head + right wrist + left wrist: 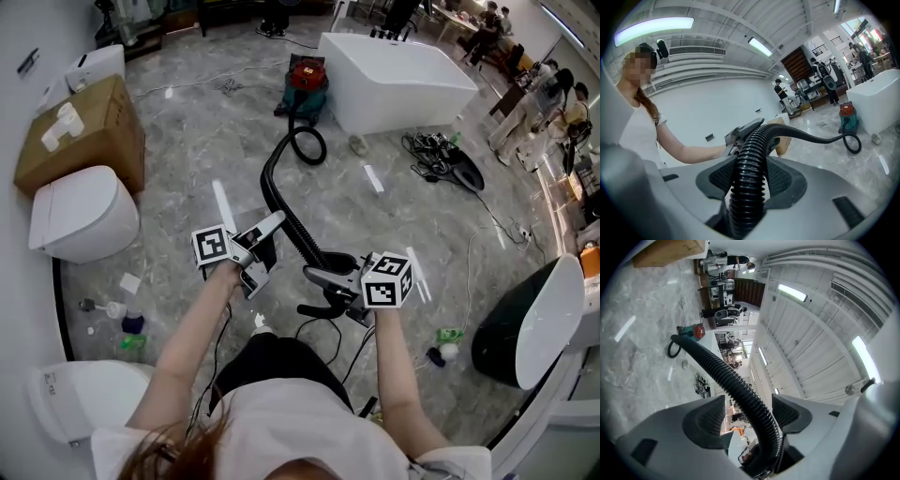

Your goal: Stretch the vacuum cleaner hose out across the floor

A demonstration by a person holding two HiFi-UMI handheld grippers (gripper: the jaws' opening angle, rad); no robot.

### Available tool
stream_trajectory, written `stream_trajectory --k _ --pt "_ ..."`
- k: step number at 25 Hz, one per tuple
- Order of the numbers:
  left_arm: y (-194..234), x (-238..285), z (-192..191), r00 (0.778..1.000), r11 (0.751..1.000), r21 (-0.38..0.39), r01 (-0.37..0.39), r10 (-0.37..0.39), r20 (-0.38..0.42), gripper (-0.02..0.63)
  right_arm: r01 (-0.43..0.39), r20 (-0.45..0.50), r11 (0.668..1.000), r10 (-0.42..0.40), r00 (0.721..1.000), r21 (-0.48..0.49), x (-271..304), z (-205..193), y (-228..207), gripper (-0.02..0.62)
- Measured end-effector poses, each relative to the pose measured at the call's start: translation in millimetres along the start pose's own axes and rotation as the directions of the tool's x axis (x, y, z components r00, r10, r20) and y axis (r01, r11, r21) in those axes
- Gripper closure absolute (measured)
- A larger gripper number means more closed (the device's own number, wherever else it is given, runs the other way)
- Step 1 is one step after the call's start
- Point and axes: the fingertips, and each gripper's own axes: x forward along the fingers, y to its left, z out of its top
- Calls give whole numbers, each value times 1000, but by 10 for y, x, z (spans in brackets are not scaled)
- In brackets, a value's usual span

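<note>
A red and teal vacuum cleaner [303, 82] stands on the grey marble floor by a white bathtub [394, 75]. Its black ribbed hose [286, 220] loops once near the machine, then runs toward me. My left gripper [267, 248] is open: the hose [717, 369] passes between its jaws with gaps beside it. My right gripper [314, 289] is shut on the hose [750, 187] nearer its free end, and lifts it off the floor. In the right gripper view the left gripper sits just ahead along the hose, with the vacuum cleaner [847, 117] far behind.
On the left are a white toilet [82, 214], a cardboard box [80, 131] and a second toilet [70, 398]. Small bottles [122, 314] lie near them. Cables [436, 150] lie right of the tub, and a black and white fixture [534, 323] stands at the right. People [539, 112] stand far right.
</note>
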Motion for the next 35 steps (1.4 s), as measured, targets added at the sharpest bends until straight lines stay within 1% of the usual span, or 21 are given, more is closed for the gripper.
stream_trajectory --k 4,7,11,13,16,21,26,29,32,33,35 --pt "-18 78 31 1000 999 -31 25 -25 6 307 -16 5 1000 16 1000 -3 9 30 68 407" --pt "-34 108 46 999 998 -34 45 -45 4 307 -12 14 1000 12 1000 -2 9 25 88 407" --pt "-34 117 66 997 996 -60 70 -68 31 308 -14 13 1000 14 1000 -9 27 16 129 407" --pt "-43 139 71 996 995 -61 83 -81 38 308 -16 9 1000 16 1000 -10 36 2 130 407" --pt "-34 171 55 997 997 -35 74 -74 21 310 -10 3 1000 10 1000 -8 30 -33 105 407" --pt "-66 199 11 997 997 22 73 -73 -16 316 5 -17 999 -5 1000 -34 18 -111 72 405" --pt "-90 261 4 996 996 35 82 -81 -23 330 20 -18 997 -22 1000 -79 12 -137 24 405" --pt "-129 265 -16 995 994 46 97 -96 -31 353 50 -32 992 -54 998 -120 51 -203 -2 405" --pt "-158 287 -76 995 990 110 85 -78 -67 363 101 -82 979 -117 990 -175 94 -335 -75 405" --pt "-168 296 -103 994 987 138 82 -71 -86 364 109 -96 977 -128 987 -182 101 -375 -91 405" --pt "-198 313 -156 991 979 183 86 -65 -117 367 106 -104 981 -124 987 -165 110 -425 -104 405"
